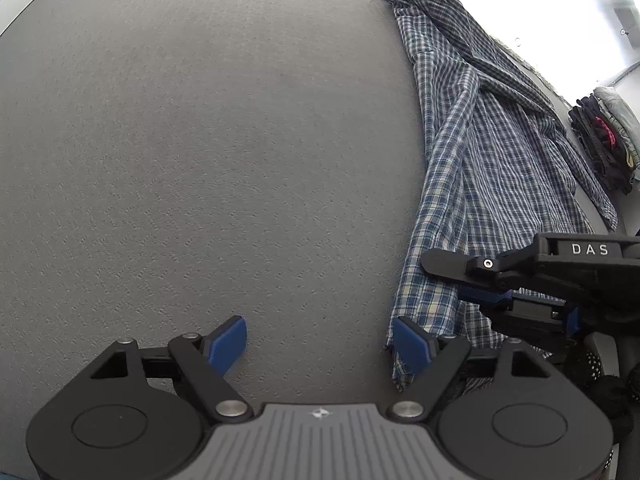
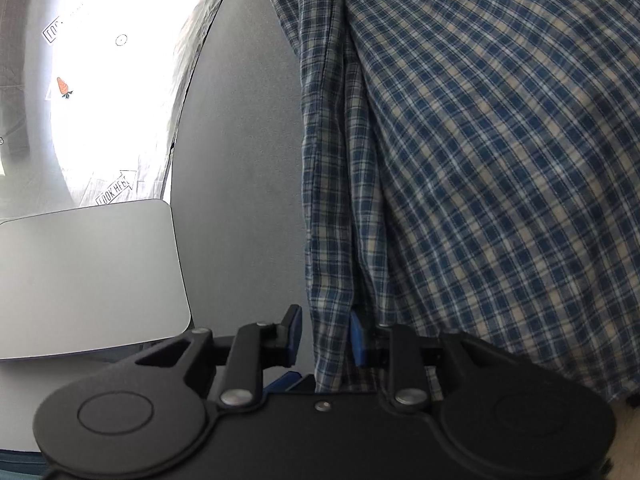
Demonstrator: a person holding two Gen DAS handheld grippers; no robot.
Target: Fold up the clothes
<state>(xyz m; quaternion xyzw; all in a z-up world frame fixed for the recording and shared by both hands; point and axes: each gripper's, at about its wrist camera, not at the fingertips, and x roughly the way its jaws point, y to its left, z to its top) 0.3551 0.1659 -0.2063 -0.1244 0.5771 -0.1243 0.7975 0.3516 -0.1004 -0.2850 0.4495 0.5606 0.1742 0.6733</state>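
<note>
A blue and white plaid shirt (image 1: 476,152) lies stretched along the right side of the grey table (image 1: 200,140). My left gripper (image 1: 320,344) is open just above the table, its right pad (image 1: 412,346) touching the shirt's near corner. My right gripper (image 1: 492,280) reaches in from the right over the shirt's lower edge. In the right wrist view the shirt (image 2: 480,140) fills the right half, and my right gripper (image 2: 326,340) stands partly open with the shirt's folded edge between its blue pads (image 2: 358,340); the pads do not press the cloth.
A stack of dark folded clothes (image 1: 604,140) sits at the far right. A closed silver laptop (image 2: 88,276) lies on the table left of my right gripper. A bright white cloth with printed marks (image 2: 112,80) lies beyond the table edge.
</note>
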